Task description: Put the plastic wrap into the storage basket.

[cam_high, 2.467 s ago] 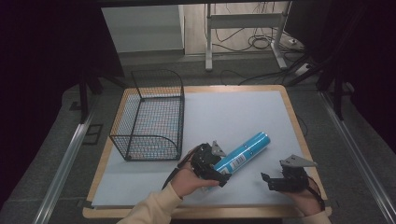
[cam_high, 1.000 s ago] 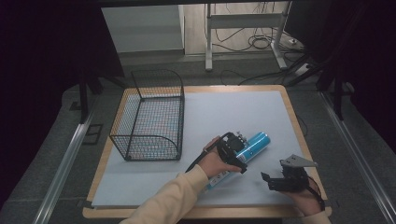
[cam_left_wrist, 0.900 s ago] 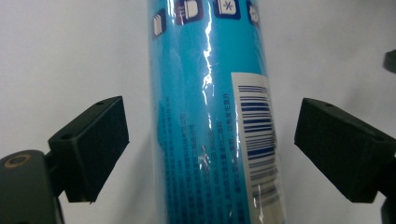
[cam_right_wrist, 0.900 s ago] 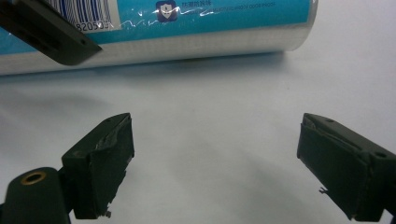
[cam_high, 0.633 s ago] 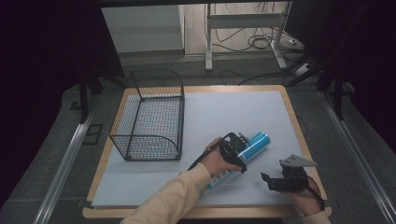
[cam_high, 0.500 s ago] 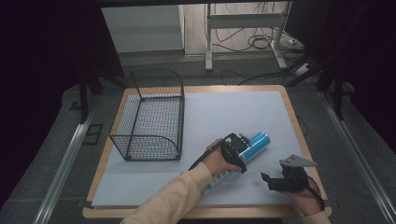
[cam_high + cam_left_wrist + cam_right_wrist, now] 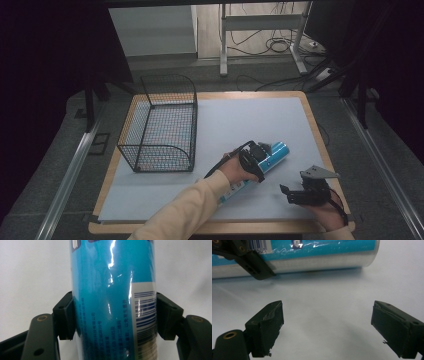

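The blue tube [image 7: 267, 156] is lying on its side on the white surface [image 7: 235, 120], right of the wire basket [image 7: 160, 125] and well apart from it, its long axis running diagonally toward the far right. The left gripper [image 7: 257, 161] is set across the tube near mid-length; its fingers [image 7: 65, 315] have just been closing and are now seen in the left gripper view pressed against both flanks of the tube [image 7: 112, 297], one at the plain blue side and one at the barcode panel. The right gripper [image 7: 295, 195] is held near the front right edge of the surface, its fingers [image 7: 265, 327] spread wide with nothing between them; the tube's end [image 7: 312, 255] is seen beyond them.

Step in hand, as judged: the tube has been gripped and is to be lifted (probably toward the basket).

Notes for doing it well:
- The label film is glossy and the body round, so slip or roll within the grip is likely; firm pressure should be kept and the lift begun slowly.
- The grip appears close to centre, so little tipping is expected; any droop at one end should be watched for before the tube is carried.
- The tube should be raised clear of the basket rim before being moved across, then turned along the basket's length.
- The right gripper should be kept clear of the path.
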`<state>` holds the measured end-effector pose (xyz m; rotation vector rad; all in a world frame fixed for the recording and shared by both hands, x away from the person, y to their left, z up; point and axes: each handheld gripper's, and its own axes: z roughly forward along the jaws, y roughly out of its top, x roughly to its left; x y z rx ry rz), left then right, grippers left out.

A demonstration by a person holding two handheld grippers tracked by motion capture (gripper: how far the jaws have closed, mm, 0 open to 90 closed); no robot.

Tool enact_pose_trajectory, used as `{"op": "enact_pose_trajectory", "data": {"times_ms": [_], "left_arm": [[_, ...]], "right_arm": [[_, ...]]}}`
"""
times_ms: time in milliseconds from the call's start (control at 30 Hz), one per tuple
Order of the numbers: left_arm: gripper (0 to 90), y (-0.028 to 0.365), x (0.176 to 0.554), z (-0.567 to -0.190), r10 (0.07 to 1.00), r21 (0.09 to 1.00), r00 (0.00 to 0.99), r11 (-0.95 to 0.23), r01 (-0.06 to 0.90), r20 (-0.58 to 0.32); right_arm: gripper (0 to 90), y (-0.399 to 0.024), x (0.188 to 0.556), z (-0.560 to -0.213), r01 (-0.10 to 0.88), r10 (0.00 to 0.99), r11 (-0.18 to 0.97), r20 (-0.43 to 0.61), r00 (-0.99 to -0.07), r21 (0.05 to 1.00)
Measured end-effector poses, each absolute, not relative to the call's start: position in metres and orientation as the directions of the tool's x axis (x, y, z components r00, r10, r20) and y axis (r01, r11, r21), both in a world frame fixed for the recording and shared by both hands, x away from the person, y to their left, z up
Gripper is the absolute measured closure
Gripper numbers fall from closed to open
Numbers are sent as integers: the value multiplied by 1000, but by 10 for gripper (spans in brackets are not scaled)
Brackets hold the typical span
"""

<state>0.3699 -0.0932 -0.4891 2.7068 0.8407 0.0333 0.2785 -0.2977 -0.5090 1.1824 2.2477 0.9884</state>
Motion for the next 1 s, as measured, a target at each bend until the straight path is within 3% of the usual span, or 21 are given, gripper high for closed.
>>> {"op": "enact_pose_trajectory", "data": {"times_ms": [500,1000], "left_arm": [[319,-78,371,-446,508,317,860,-810,494,-43],[320,-55,373,-416,521,353,853,-794,494,-23]], "right_arm": [[111,-299,279,-508,537,835,381,-31,-549,753],[112,-299,279,-508,537,836,379,-30,-548,754]]}}
